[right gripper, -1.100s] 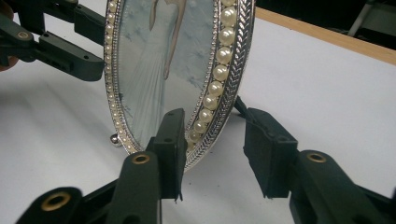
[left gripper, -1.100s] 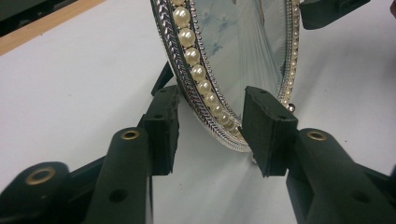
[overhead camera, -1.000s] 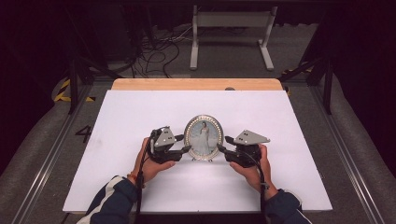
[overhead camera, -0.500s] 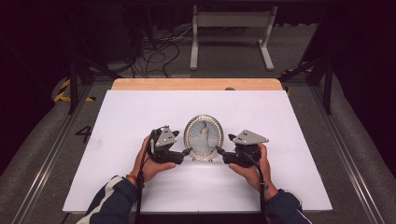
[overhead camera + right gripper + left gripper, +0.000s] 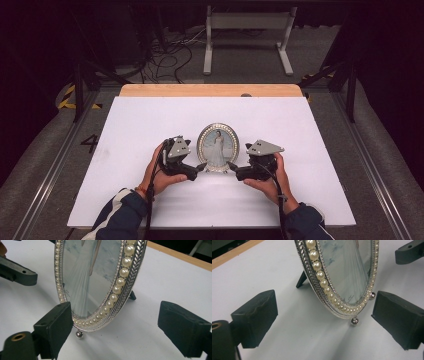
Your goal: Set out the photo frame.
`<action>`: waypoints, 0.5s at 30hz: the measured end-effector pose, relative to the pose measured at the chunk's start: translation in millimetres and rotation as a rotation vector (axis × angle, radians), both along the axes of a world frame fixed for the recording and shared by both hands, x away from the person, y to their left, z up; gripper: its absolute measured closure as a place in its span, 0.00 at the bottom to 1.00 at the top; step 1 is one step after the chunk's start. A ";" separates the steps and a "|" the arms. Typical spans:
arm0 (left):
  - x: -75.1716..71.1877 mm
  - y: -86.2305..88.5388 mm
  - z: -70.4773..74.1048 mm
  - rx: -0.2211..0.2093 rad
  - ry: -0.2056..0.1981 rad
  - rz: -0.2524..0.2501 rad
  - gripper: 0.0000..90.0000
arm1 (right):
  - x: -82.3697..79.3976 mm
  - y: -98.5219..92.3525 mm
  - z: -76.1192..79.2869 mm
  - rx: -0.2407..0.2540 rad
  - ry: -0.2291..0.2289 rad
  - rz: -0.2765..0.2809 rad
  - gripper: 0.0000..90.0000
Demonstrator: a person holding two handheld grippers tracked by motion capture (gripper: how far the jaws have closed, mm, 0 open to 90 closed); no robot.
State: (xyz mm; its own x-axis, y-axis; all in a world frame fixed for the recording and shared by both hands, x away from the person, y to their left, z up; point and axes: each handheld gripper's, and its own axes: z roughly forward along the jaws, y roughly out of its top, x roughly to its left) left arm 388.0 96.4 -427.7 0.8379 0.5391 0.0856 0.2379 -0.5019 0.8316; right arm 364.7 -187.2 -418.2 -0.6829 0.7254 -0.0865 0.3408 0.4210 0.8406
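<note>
**Both grippers let go of the standing frame**

The left gripper sits at about 8 o'clock from the frame in the high view, held in the person's left hand. Its jaws have just been opening and now stand wide apart; in the left gripper view the frame's lower edge lies between them, with clear white table on either side of it and no pad touching. The right gripper sits at about 4 o'clock from the frame, in the right hand. Its jaws have also just been opening and are spread. In the right gripper view the near pad overlaps the frame's bottom rim, so contact there cannot be told; the other pad is well clear.

The frame is an oval silver one ringed with pearls, holding a picture of a figure in a long pale dress. It stands upright on small ball feet and a dark rear strut, near the middle of the table, toward 6 o'clock.
</note>
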 end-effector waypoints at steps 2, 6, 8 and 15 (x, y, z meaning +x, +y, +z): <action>-0.7 0.6 1.0 0.008 -0.008 -0.001 0.07 | -0.8 0.0 1.3 0.003 -0.002 0.032 0.09; -2.2 2.6 2.5 0.012 -0.018 0.001 0.07 | -2.7 -0.1 4.5 -0.014 -0.014 0.028 0.11; -3.1 2.9 2.8 0.019 -0.023 -0.001 0.08 | -2.9 -0.2 4.9 -0.026 -0.019 0.022 0.11; -4.8 4.3 1.9 0.030 -0.033 -0.011 0.08 | -4.3 1.5 5.7 -0.085 -0.025 0.026 0.14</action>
